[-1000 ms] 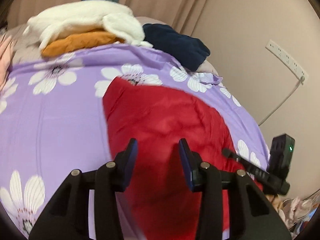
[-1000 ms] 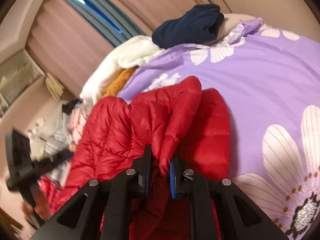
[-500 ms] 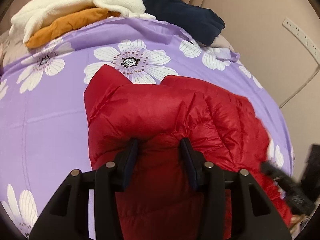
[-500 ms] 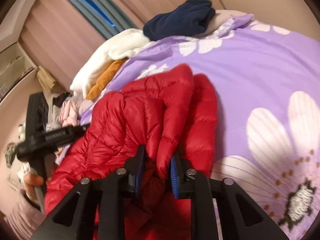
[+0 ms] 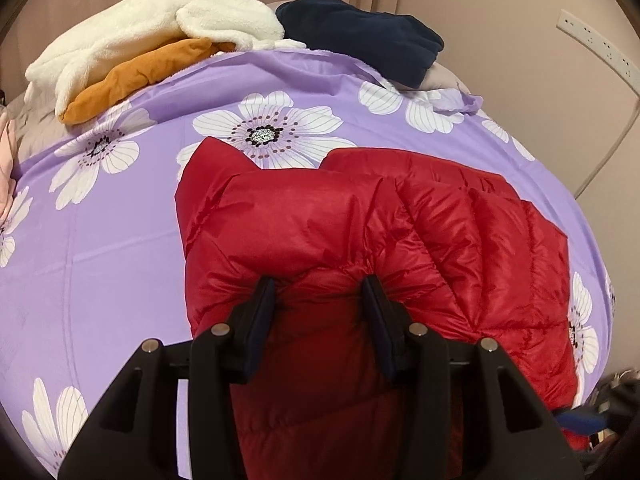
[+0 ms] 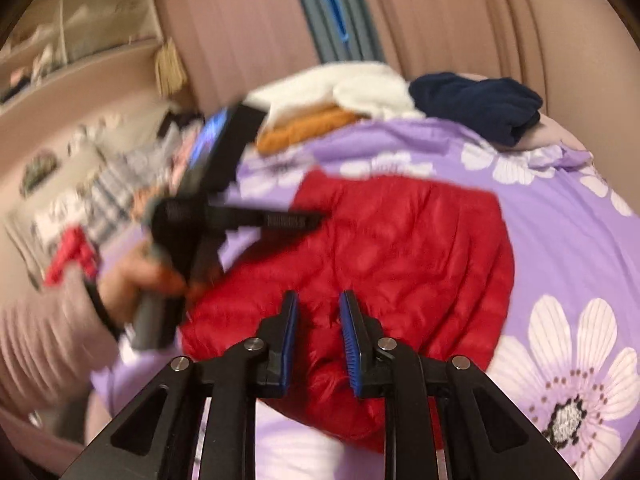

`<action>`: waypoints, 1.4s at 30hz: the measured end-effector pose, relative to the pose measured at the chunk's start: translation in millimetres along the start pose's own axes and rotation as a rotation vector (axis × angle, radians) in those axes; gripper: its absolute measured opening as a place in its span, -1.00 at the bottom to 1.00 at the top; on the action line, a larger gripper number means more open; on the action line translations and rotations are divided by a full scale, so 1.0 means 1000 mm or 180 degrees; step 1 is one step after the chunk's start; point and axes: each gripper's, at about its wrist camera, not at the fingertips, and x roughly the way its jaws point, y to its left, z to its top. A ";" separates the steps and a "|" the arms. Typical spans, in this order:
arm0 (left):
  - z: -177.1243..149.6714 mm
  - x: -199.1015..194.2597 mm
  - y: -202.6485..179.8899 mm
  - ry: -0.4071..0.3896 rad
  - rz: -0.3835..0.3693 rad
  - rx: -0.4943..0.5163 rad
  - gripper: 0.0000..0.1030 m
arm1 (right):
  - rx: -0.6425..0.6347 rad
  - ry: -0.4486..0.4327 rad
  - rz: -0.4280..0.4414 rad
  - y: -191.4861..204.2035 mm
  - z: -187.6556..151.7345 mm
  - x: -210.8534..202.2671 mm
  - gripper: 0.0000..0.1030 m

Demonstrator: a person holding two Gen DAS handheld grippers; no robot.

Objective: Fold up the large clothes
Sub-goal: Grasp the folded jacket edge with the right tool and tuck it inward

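Note:
A red puffer jacket [image 5: 360, 232] lies folded over on a purple flowered bedspread [image 5: 100, 260]. My left gripper [image 5: 318, 292] is shut on a bunched fold at the jacket's near edge, and the fabric puckers at both pads. In the blurred right wrist view the same jacket [image 6: 400, 248] lies flat ahead, and the left gripper [image 6: 316, 218] reaches onto its far left part, held by a hand in a pale ribbed sleeve [image 6: 36, 344]. My right gripper [image 6: 318, 308] hangs above the jacket's near edge. Its jaws stand slightly apart with nothing pinched between them.
At the far end of the bed lie a white fleece [image 5: 160, 20], an orange garment [image 5: 136, 76] and a navy garment [image 5: 360, 36]. A power strip [image 5: 596, 44] is on the wall to the right. More clothes [image 6: 100, 184] and shelves [image 6: 60, 40] are to the left.
The right gripper let go of the red fold it was pinching, rolled and drew back from the jacket. The left gripper came down towards the bed, still holding the jacket's edge.

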 end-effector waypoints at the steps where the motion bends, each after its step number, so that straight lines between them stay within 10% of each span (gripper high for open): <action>1: -0.002 0.000 -0.002 -0.0016 0.0005 0.0025 -0.10 | -0.0011 0.0072 -0.0024 -0.001 -0.005 0.005 -0.56; 16: -0.006 -0.025 0.002 -0.0090 -0.0034 -0.0114 -0.07 | 0.0077 -0.0027 0.0042 -0.008 -0.035 0.026 -0.59; 31: -0.093 -0.072 0.003 0.0087 -0.0548 -0.0265 0.10 | 0.0349 -0.0004 0.0206 -0.013 -0.021 0.024 -0.58; 42: -0.090 -0.069 -0.002 0.0103 -0.0489 -0.0237 0.12 | 0.0662 -0.0608 0.0126 -0.029 0.021 -0.011 -0.58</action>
